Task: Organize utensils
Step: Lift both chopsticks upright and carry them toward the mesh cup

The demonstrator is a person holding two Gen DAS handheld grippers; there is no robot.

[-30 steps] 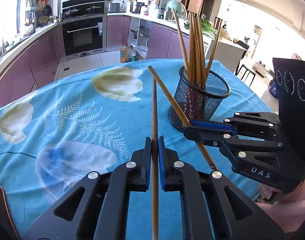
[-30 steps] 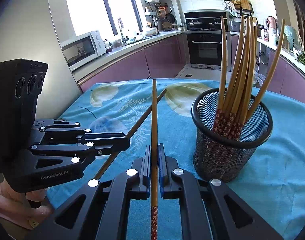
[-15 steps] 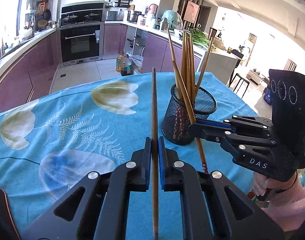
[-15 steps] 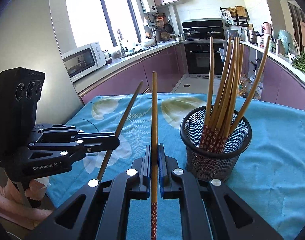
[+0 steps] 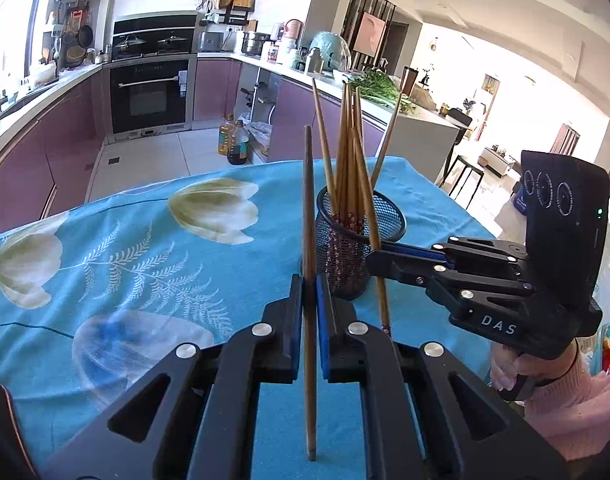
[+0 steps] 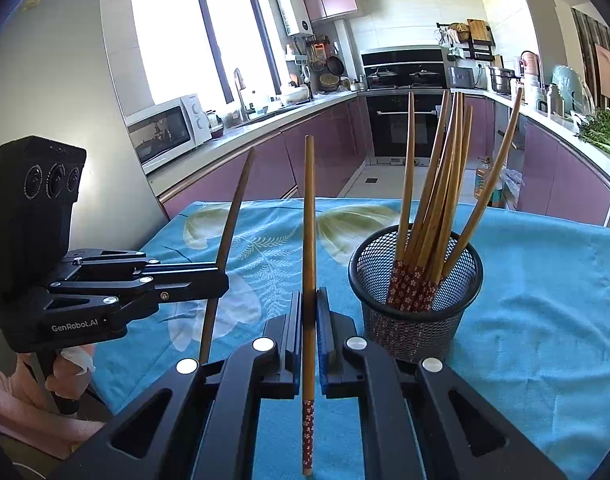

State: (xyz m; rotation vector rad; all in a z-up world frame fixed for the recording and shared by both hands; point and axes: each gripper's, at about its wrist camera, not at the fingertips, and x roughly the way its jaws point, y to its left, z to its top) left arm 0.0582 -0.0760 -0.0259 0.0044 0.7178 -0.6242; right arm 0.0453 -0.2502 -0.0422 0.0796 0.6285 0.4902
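Each claw clamps one chopstick: left gripper (image 5: pixel 309 292), right gripper (image 6: pixel 309 312). Tip each patterned end down over the mesh cup (image 6: pixel 415 280) just ahead before releasing.

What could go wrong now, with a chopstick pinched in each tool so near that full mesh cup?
1. The mesh cup is light and crowded; a new chopstick could snag the leaning ones or tip it.
2. Each tool, left tool and right tool, pinches only a narrow stick, which might slip or swivel.
3. The tools are close and could bump.
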